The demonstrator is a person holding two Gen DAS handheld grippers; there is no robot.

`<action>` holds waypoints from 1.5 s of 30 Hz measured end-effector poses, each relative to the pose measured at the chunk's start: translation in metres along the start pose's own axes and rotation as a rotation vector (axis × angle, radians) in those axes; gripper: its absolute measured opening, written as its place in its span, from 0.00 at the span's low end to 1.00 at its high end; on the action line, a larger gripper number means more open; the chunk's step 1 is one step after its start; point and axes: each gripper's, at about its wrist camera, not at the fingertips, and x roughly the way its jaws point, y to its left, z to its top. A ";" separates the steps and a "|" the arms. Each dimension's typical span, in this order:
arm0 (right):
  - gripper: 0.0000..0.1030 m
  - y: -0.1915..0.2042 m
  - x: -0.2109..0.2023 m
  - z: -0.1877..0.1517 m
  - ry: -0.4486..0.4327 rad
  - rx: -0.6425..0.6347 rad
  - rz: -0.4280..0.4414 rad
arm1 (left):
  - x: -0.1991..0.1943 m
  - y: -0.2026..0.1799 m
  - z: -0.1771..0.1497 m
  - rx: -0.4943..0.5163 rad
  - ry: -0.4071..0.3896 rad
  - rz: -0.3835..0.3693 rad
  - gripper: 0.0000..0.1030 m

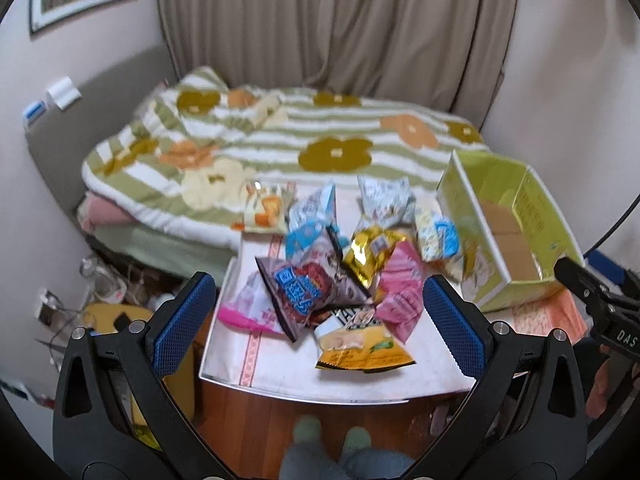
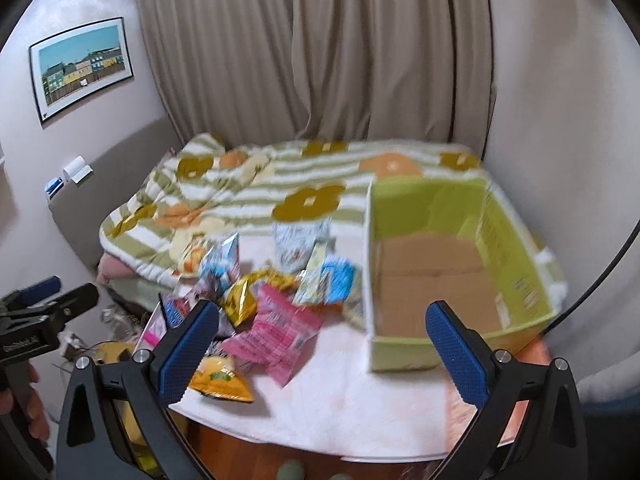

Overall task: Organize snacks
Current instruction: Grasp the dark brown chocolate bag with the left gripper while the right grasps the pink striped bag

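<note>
The left gripper [image 1: 318,320] is hovering with its blue-padded jaws spread wide and holding nothing, raised above the heap of crinkly foil snack packets [image 1: 340,268] lying on the white cloth-covered table [image 1: 280,372]. The right gripper [image 2: 320,348] is also gaping empty, hanging above the near edge of that table, between the packets and the open lime-green cardboard box [image 2: 516,240] standing just right of them. Beyond the table a green-striped flowered quilt [image 1: 280,136] is lying on a bed before beige curtains [image 2: 312,48].

We see soft, even indoor light, faint shadows, no glare, motion blur over both views, strong fisheye bending and dark corners.
</note>
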 end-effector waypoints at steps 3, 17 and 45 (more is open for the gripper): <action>1.00 -0.001 0.024 -0.005 0.064 0.053 0.046 | 0.032 0.006 0.006 0.048 0.048 -0.020 1.00; 1.00 0.006 0.157 -0.031 0.332 0.330 0.030 | 0.176 0.009 0.008 0.463 0.347 -0.149 1.00; 0.68 -0.020 0.223 -0.077 0.457 0.664 0.128 | 0.237 -0.002 -0.005 0.667 0.484 -0.291 0.68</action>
